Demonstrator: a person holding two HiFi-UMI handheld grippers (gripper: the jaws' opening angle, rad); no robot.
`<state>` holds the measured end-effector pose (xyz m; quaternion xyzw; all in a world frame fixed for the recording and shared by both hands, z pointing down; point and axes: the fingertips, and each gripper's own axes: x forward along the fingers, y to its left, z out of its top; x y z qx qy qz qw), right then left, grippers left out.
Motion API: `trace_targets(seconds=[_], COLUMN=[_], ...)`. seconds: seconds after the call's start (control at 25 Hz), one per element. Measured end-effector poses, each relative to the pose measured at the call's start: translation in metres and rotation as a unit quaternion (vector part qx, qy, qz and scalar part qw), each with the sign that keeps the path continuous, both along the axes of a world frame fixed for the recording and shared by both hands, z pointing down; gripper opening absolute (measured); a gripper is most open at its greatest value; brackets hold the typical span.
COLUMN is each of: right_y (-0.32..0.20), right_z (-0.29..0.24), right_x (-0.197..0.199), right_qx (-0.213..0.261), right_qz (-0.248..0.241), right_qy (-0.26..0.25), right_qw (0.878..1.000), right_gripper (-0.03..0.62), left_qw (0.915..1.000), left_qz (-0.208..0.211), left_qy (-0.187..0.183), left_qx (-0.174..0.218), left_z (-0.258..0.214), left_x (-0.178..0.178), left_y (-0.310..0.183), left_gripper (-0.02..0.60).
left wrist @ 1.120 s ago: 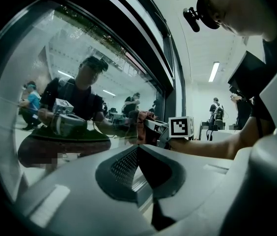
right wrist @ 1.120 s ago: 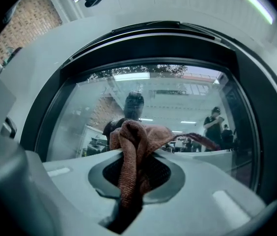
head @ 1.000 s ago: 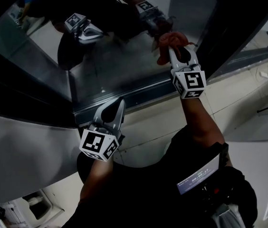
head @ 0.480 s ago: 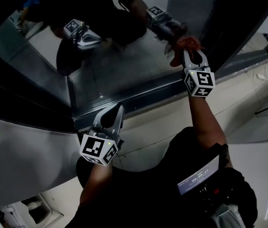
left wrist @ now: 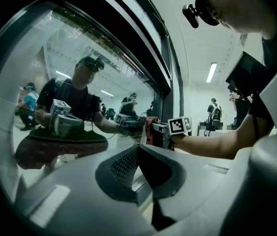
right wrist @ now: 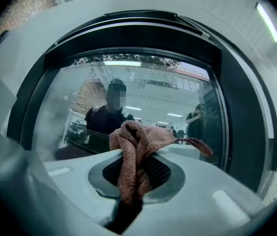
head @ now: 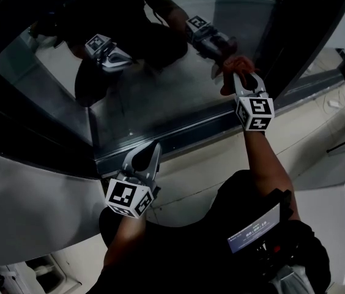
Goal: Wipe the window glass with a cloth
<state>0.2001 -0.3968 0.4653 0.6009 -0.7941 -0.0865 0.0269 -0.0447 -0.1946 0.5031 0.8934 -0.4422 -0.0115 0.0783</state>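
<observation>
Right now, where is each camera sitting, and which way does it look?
Head view: on the person's head, looking steeply down at the window glass; shows left forearm, right forearm, left gripper, right gripper.
Left gripper view: on the left gripper, looking along its shut, empty jaws at the window glass, sideways to the right forearm.
Right gripper view: on the right gripper, facing the window glass; its jaws pinch the cloth.
Shared: all three show the window glass and the cloth.
</observation>
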Motion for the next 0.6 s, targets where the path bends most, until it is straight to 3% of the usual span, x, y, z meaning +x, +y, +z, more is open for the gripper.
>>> trace_targets(seconds=[0.28, 0.44, 0.6], right_y=[0.026, 0.059, 0.09], right_z=[-0.026, -0.059, -0.131], right_x=[-0.014, -0.066, -0.125], right_qx=[0.019, 0.056, 0.101], right_qz=[-0.033, -0.101, -0.176], right_qy=[-0.061, -0.087, -0.102], right_qw=[0.997, 0.989, 0.974], right_gripper=[0.04, 0.04, 0.04], left_qw=[1.0, 1.0, 1.0], left_qz=[0.001, 0.002, -0.004], left_qy=[0.004, 0.004, 0.004], left_qx=[0.002, 0.001, 0.003], left_z=[-0.002, -0.006, 0.0], left_x=[0.002, 0.003, -0.003], left_y=[0.001, 0.001, -0.001], left_gripper=[0.017, 0.017, 0.017])
